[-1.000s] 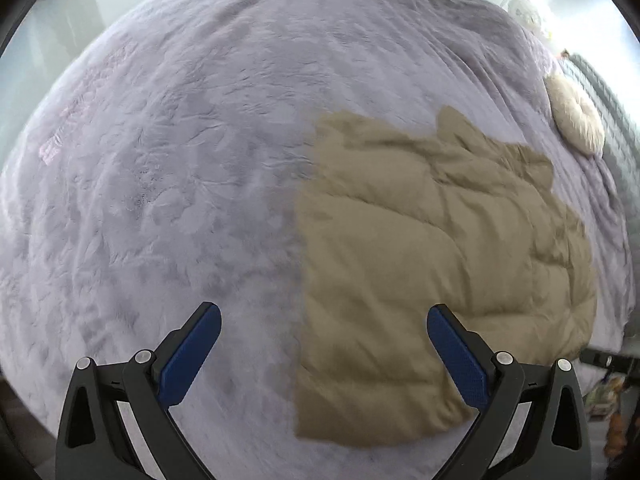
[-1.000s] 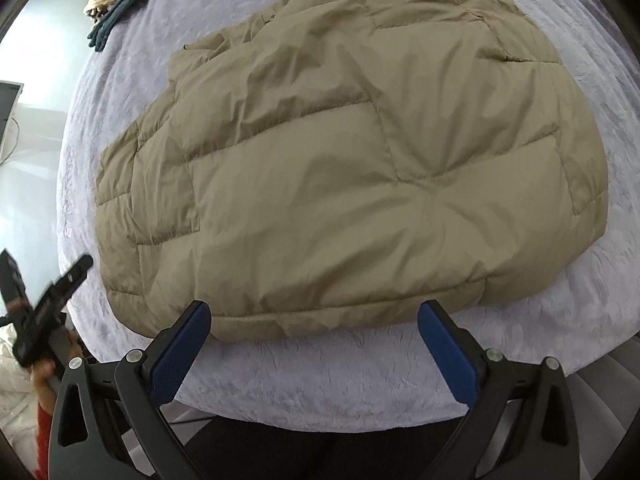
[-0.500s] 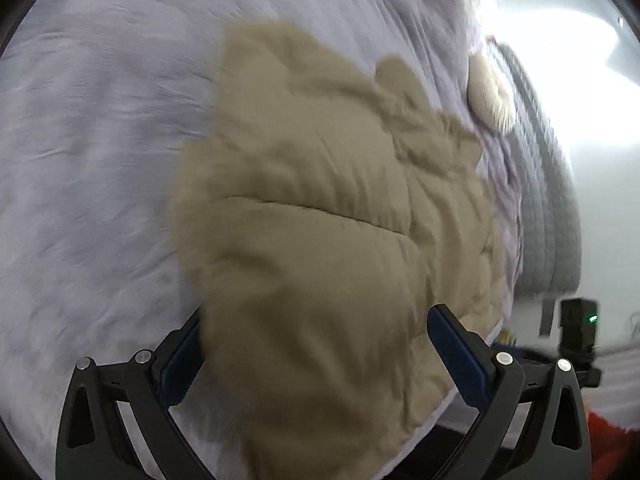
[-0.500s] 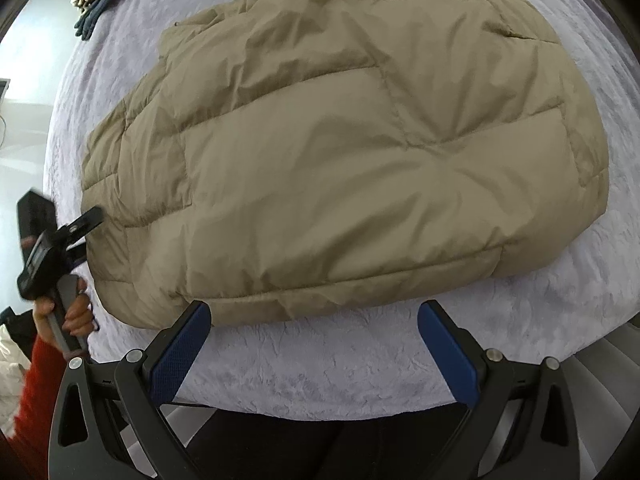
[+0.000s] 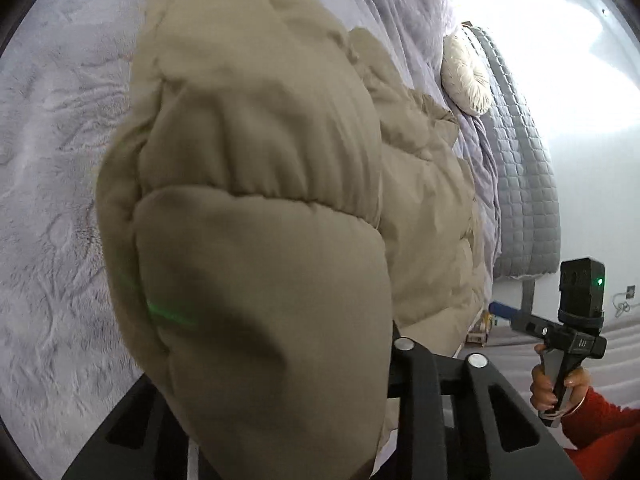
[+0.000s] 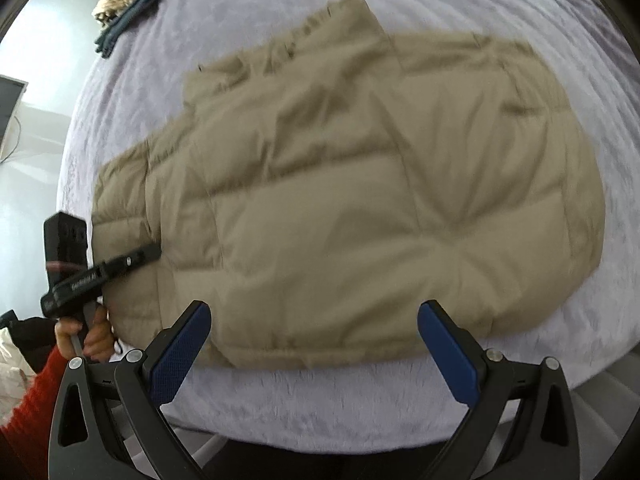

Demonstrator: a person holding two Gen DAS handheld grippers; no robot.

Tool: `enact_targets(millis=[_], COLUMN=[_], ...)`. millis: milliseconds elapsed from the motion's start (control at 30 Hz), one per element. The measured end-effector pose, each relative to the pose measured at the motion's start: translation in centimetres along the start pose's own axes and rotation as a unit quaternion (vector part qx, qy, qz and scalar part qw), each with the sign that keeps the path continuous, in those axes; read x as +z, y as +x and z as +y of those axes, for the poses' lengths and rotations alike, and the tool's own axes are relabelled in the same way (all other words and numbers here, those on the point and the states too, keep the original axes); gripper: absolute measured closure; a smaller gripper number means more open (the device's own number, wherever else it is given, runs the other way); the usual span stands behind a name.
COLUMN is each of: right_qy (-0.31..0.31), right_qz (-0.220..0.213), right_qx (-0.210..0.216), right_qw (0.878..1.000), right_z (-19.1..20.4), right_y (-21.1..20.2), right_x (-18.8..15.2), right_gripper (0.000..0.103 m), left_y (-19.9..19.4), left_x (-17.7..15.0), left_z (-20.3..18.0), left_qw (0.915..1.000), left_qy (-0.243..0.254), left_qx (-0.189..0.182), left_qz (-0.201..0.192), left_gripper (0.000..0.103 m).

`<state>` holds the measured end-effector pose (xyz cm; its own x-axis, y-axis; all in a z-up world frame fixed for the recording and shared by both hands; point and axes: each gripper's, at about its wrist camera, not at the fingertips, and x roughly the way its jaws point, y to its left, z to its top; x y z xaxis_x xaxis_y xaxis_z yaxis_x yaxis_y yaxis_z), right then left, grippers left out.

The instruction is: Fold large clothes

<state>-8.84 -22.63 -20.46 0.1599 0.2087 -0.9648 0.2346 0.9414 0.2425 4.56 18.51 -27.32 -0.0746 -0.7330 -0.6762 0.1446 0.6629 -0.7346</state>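
Lavender plush bedspread [image 6: 280, 8] carries a puffy tan quilted down jacket [image 6: 340, 200], lying flat. At its near left corner the left gripper [image 6: 150, 254] is closing onto the padding; the right gripper [image 6: 312, 344] hovers wide apart at the near hem. Soft, light, springy fabric: pinch deep along seamed edges.

You are bringing your left tongs [image 6: 154, 254] down and in from open bedspread onto the near left corner of the tan puffer jacket [image 6: 352, 200], where a second ago they were hanging wide apart above the bed [image 6: 280, 404]. Their jaws are closing now with the padded corner between them, and that corner is bulging up and filling the left wrist view. You are lifting your right tongs [image 6: 312, 352] slightly back from the hem, so the jacket is sitting smaller and blurred in their view, with your left hand [image 6: 86, 332] showing beside it.
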Motion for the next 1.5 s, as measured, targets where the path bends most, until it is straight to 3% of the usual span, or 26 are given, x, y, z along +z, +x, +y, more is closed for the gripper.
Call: enact_targets(millis=[33,67,100,133,167,200,400,567,800,1000,1167,1300,1500], right_qy=[-0.005,-0.008,-0.012,-0.016,-0.018,-0.018,-0.037,-0.02,0.002,0.04,0.057,0.063,0.124], right_qz=[-0.009,-0.018,-0.026,-0.026,-0.023,-0.022,-0.031,-0.016,0.014,0.036,0.038,0.004,-0.027], right_qx=[0.002,0.003,0.0,-0.007,-0.01,-0.004,0.027,0.072,0.129,0.179,0.207,0.203,0.192], right_qw=[1.0,1.0,1.0,1.0,1.0,1.0,0.998,0.997,0.992,0.982,0.976,0.977,0.973], right_z=[0.2,0.2,0.3,0.3,0.3,0.1,-0.5,-1.9,-3.9,-6.1,-8.9,-13.5,-21.5], right_y=[-0.1,-0.1,-0.1,0.2,0.8,1.4,4.4,6.7,9.3,10.4,7.9,3.5,-0.3], right_x=[0.4,0.8,1.3,1.7,2.3,2.8,5.4,7.1,8.7,9.3,9.2,8.4,4.7], right_gripper=[0.001,0.009,0.032,0.048,0.08,0.088,0.089,0.089,0.09,0.096,0.093,0.093,0.093], left_y=[-0.1,-0.3,-0.5,-0.9,-1.3,-1.8,-4.3,-3.9,0.5,5.9,8.1,10.7,17.9], left_x=[-0.1,-0.1,-0.1,-0.2,-0.2,-0.3,-0.9,-1.3,-0.7,0.0,-0.9,-0.7,0.5], left_z=[-0.4,-1.0,-1.5,-2.1,-2.8,-3.9,-11.1,-18.5,-27.6,-33.5,-34.8,-35.7,-37.9], left_qw=[1.0,0.9999,0.9999,0.9998,0.9996,0.9993,0.9969,0.9952,0.9941,0.9881,0.9849,0.9851,0.9848], left_qy=[0.0,0.0,0.0,-0.001,-0.002,-0.003,0.014,0.036,0.041,0.054,0.061,0.049,0.056], left_qx=[0.003,0.008,0.011,0.015,0.018,0.019,0.033,0.043,0.064,0.125,0.148,0.158,0.165], left_qz=[-0.003,-0.007,-0.011,-0.017,-0.023,-0.033,-0.069,-0.08,-0.078,-0.072,-0.065,-0.046,0.008], left_gripper=[0.073,0.073,0.073,0.073,0.073,0.073,0.073,0.073,0.073,0.073,0.073,0.073,0.073])
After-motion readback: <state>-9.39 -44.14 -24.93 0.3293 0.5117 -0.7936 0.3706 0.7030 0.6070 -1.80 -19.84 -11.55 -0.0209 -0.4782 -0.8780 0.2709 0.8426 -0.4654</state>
